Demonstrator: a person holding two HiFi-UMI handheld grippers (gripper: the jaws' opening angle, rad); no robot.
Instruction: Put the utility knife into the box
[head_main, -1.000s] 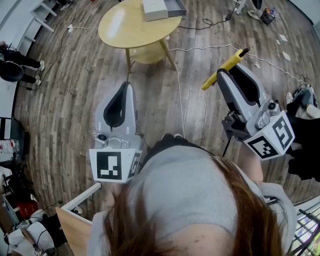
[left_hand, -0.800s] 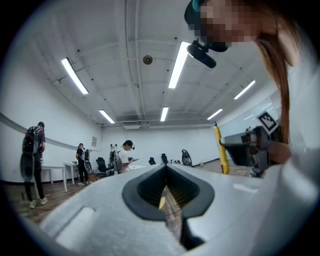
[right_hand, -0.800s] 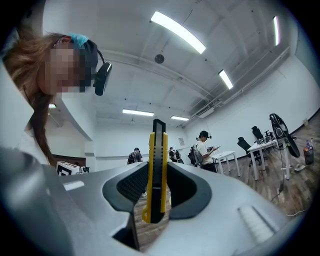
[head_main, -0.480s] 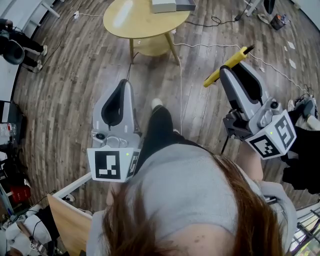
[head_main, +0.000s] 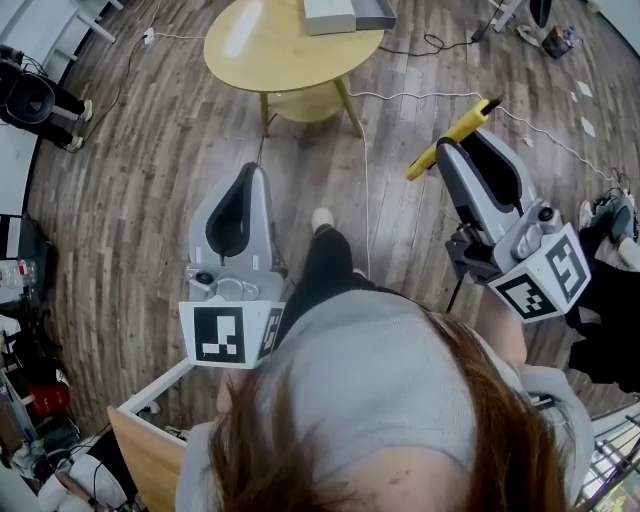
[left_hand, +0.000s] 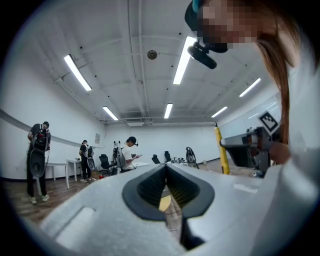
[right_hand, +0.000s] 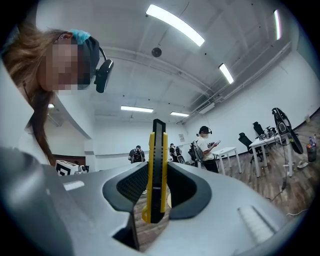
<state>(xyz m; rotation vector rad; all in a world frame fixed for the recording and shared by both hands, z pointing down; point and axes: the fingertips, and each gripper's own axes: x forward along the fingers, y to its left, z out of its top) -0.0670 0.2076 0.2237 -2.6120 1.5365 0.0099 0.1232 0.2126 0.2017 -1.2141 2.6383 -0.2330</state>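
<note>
A yellow and black utility knife (head_main: 448, 139) sticks out forward from my right gripper (head_main: 458, 146), whose jaws are shut on its handle. In the right gripper view the knife (right_hand: 156, 172) stands upright between the dark pads. My left gripper (head_main: 249, 172) is held level beside it, shut with nothing in it; the left gripper view shows its tips (left_hand: 165, 167) meeting. Ahead on the round yellow table (head_main: 262, 52) lies a grey and white box (head_main: 348, 13), partly cut off by the frame's top edge. Both grippers are well short of the table.
A white cable (head_main: 400, 95) runs over the wooden floor under the table. The holder's dark trouser leg and shoe (head_main: 322, 219) show between the grippers. A person (head_main: 36, 98) stands at the far left. A wooden board (head_main: 150, 458) lies at lower left. Several people stand in the room.
The holder's leg has stepped forward between the grippers, and the table has shifted slightly in the head view. Both grippers keep their pose; the knife stays held.
</note>
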